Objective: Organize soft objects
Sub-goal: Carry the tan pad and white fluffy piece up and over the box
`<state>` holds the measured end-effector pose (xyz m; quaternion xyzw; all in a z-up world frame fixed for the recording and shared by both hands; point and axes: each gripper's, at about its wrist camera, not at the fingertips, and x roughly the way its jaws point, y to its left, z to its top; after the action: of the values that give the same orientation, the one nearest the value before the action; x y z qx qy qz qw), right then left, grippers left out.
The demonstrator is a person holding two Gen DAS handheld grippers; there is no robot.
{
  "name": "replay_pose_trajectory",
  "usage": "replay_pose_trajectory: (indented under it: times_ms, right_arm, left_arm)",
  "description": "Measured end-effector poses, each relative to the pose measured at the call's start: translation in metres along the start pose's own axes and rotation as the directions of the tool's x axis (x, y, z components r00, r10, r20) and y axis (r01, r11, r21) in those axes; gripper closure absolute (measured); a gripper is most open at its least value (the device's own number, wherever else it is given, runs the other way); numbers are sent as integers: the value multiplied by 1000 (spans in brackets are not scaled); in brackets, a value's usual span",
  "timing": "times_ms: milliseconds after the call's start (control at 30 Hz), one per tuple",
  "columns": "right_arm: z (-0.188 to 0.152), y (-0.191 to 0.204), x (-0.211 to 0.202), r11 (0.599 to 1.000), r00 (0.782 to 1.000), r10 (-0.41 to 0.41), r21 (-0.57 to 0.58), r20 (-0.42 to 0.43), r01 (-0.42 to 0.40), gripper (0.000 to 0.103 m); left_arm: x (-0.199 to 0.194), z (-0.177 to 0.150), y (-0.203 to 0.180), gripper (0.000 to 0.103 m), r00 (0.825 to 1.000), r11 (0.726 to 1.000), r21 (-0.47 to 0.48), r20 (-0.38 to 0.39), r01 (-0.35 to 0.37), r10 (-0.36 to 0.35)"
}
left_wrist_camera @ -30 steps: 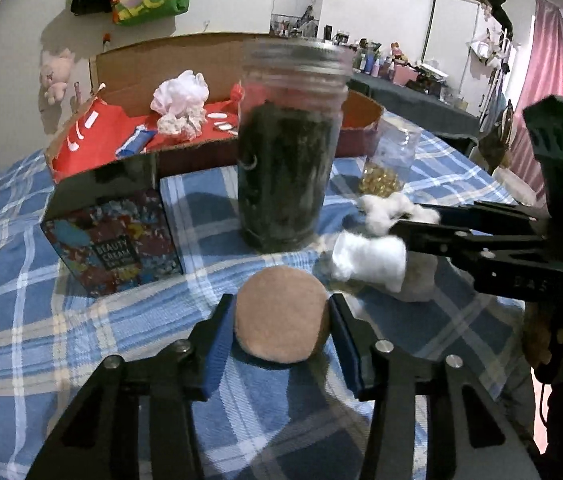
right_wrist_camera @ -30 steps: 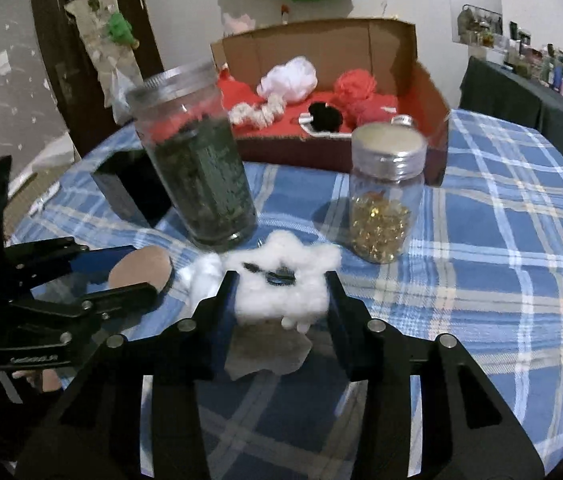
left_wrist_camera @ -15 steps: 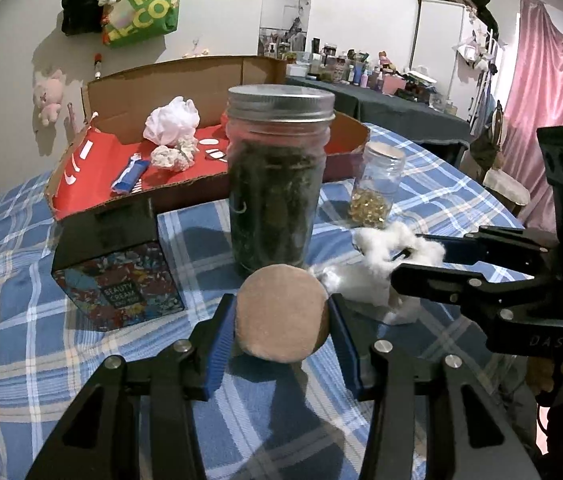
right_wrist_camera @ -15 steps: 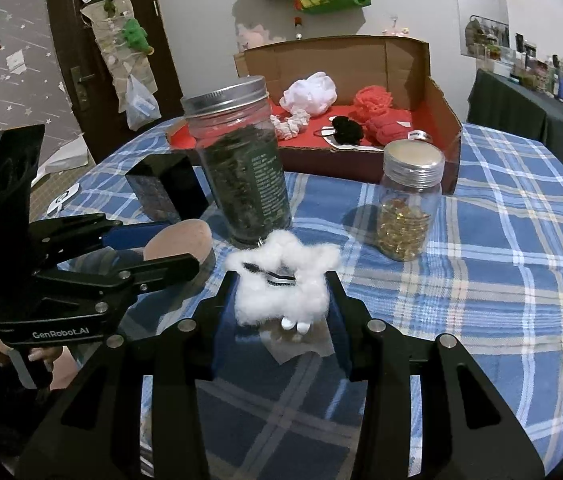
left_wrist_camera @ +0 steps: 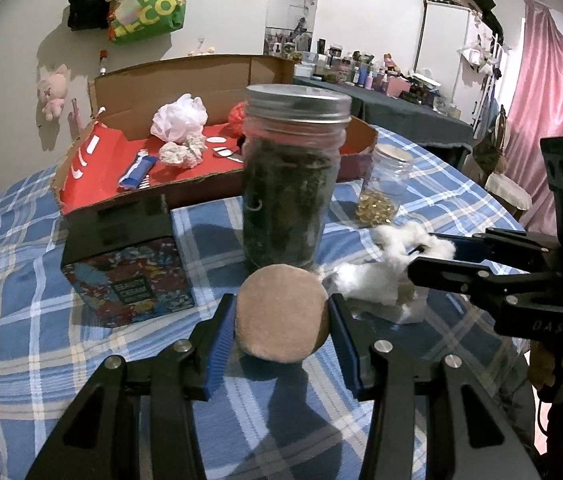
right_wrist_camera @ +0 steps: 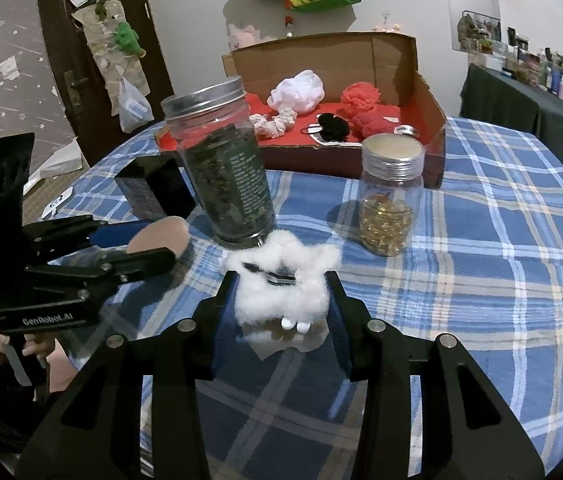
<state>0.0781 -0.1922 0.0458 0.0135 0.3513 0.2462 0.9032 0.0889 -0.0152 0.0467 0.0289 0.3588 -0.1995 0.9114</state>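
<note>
Left gripper (left_wrist_camera: 281, 320) clamped on a round tan powder puff (left_wrist_camera: 281, 317), blue pads pressing its left and right edges; puff held upright on edge, flat face toward the camera, no real long axis, lifted clear above the blue plaid tablecloth (left_wrist_camera: 21, 340). Right gripper (right_wrist_camera: 281, 304) clenched on a white cotton tuft (right_wrist_camera: 281, 280), an irregular lump a little wider than tall, widest dimension running left to right between the pads, with a small dark clip-like piece across its upper face and two white beads at its lower edge; exactly what these are, unclear. Tuft likewise off the cloth, with a clear plastic wrapper (right_wrist_camera: 281, 340) holding more cotton below it. Just beyond both loads, a tall jar of dark leaves (left_wrist_camera: 289, 176) with a metal lid; right of it, a small jar of golden capsules (right_wrist_camera: 391, 196); left of it, a black box with a colourful printed side (left_wrist_camera: 129, 264). At the far side of the table, an open cardboard box with red lining (left_wrist_camera: 209, 80) containing a white mesh pouf (left_wrist_camera: 179, 116), a red pouf (right_wrist_camera: 361, 98) and a black scrunchie (right_wrist_camera: 333, 126). Compared with a second ago: both grips unchanged, puff and tuft in the same places between the pads, but jars and cardboard box sitting lower and smaller in both views.
</note>
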Motion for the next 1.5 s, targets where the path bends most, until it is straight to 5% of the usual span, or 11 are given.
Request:
replay_pose_trajectory:
  times_ms: [1000,1500]
  right_arm:
    - [-3,-61,-22,983,987,-156,92,-32,158,63]
    - [25,-90,-9,969,968,-247,23,-40,248,63]
  left_arm:
    - [-40,-21,114,55,982,968,-168,-10,-186,187]
    - [-18,8,152,54,994,987,-114,9,-111,113]
